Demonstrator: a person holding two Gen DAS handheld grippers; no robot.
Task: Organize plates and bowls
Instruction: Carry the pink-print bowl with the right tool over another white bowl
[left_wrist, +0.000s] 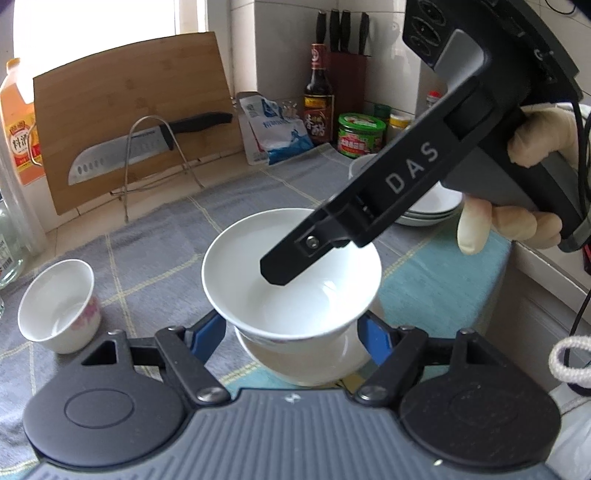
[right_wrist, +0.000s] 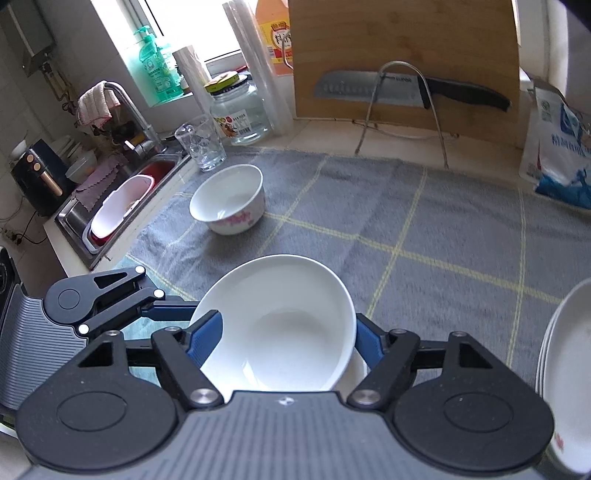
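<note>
Two white bowls sit nested at the middle of the grey checked cloth (left_wrist: 155, 251). The upper bowl (left_wrist: 295, 280) (right_wrist: 280, 325) leans in the lower bowl (left_wrist: 306, 362). My left gripper (left_wrist: 291, 321) has its blue pads pressed on either side of the lower bowl. My right gripper (right_wrist: 288, 321) straddles the upper bowl, its pads beside the rim and seemingly not pressing; one of its fingers (left_wrist: 280, 266) hangs over the bowl's inside. A smaller bowl with pink flowers (left_wrist: 59, 306) (right_wrist: 229, 199) stands apart to the left. A stack of white plates (left_wrist: 428, 210) (right_wrist: 569, 354) lies to the right.
A bamboo cutting board (left_wrist: 125, 122) and a knife on a wire rack (left_wrist: 147, 147) stand at the back. Bottles, jars and a knife block (left_wrist: 347, 74) fill the back corner. A sink (right_wrist: 122, 199), a glass (right_wrist: 201, 144) and a jar (right_wrist: 240, 107) lie left.
</note>
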